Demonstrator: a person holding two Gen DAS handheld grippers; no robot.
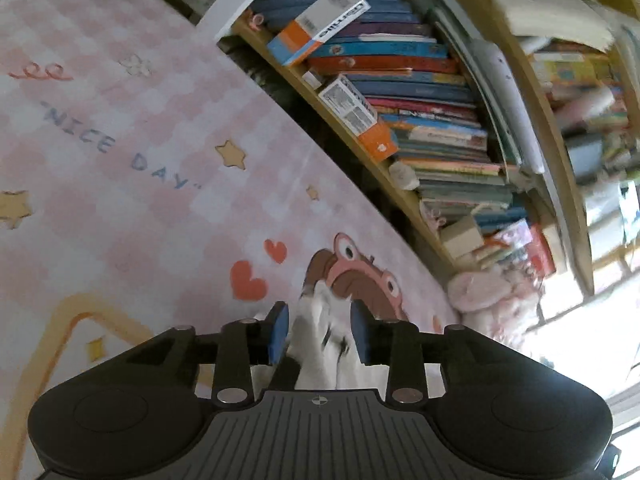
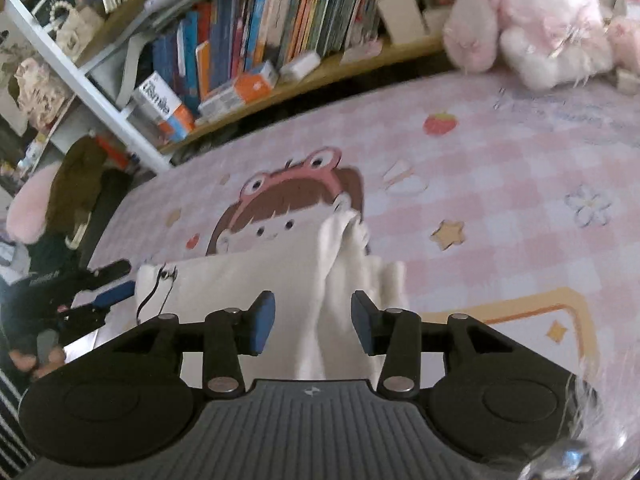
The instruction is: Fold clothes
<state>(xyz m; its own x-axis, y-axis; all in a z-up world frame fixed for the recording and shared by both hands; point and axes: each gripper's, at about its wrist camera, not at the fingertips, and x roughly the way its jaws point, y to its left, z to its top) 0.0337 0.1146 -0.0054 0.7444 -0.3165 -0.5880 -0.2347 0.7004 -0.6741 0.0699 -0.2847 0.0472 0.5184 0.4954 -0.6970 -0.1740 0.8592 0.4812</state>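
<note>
A white garment [image 2: 240, 280] lies on the pink checked bed sheet [image 2: 500, 208]. One bunched fold of it stands up in a peak between the blue pads of my right gripper [image 2: 313, 320]; the jaws are open, with a clear gap on the left side. In the left wrist view, a crumpled white part of the garment [image 1: 320, 332] sits between the pads of my left gripper [image 1: 320, 332], whose jaws stand apart and are not pressing it. The left gripper [image 2: 116, 282] also shows at the garment's left corner, beside a thin black cord [image 2: 154, 292].
A wooden bookshelf [image 2: 360, 60] full of books and boxes runs along the far side of the bed. A pink plush toy [image 2: 540, 28] sits at the back right corner. Dark clothes [image 2: 76, 184] hang at the left, and a hand [image 2: 36, 356] shows low on the left.
</note>
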